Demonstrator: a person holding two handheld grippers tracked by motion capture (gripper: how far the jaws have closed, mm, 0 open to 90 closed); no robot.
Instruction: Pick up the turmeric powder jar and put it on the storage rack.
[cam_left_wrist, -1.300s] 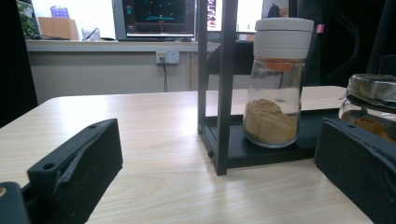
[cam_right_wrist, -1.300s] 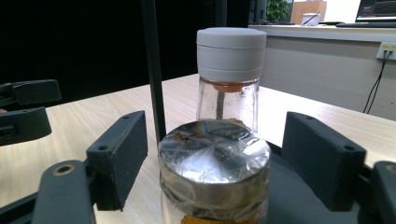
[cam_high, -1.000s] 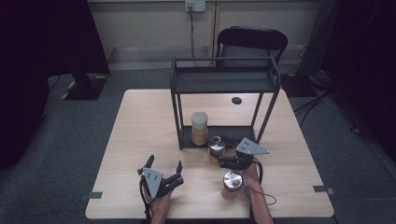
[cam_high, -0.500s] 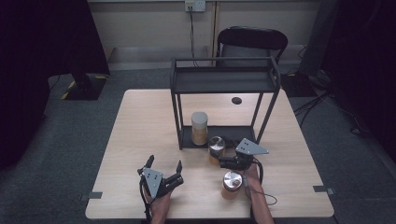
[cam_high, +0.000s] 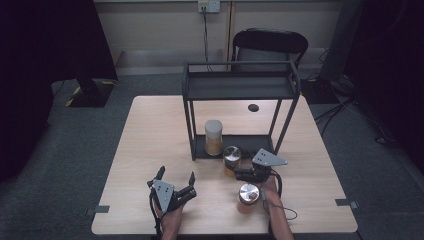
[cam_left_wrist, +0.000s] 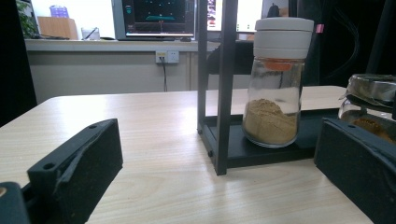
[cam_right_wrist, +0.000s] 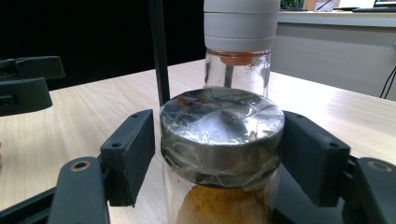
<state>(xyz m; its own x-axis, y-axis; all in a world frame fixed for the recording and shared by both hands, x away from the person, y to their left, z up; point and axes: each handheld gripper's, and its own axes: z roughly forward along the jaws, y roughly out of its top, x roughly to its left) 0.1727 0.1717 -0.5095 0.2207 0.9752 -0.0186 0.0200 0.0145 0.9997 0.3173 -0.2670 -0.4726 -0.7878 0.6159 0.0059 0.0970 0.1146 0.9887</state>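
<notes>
A glass jar with a silver lid (cam_right_wrist: 222, 126) holds orange powder and stands on the table just in front of the black rack (cam_high: 240, 85). My right gripper (cam_right_wrist: 217, 144) has its jaws on either side of that lid. They have just been closing, and a thin gap still shows at the left pad (cam_right_wrist: 147, 140). From above, the right gripper (cam_high: 239, 170) reaches toward this jar (cam_high: 232, 156). My left gripper (cam_high: 176, 175) rests open near the front edge and holds nothing. Between its wide jaws, the left gripper (cam_left_wrist: 219, 135) looks at the rack post.
A white-lidded jar of tan powder (cam_high: 213, 136) stands on the rack's bottom shelf (cam_left_wrist: 317, 135), right behind the silver-lidded jar. A second silver-lidded jar (cam_high: 248, 195) sits by my right hand. A dark chair (cam_high: 270, 42) stands beyond the table.
</notes>
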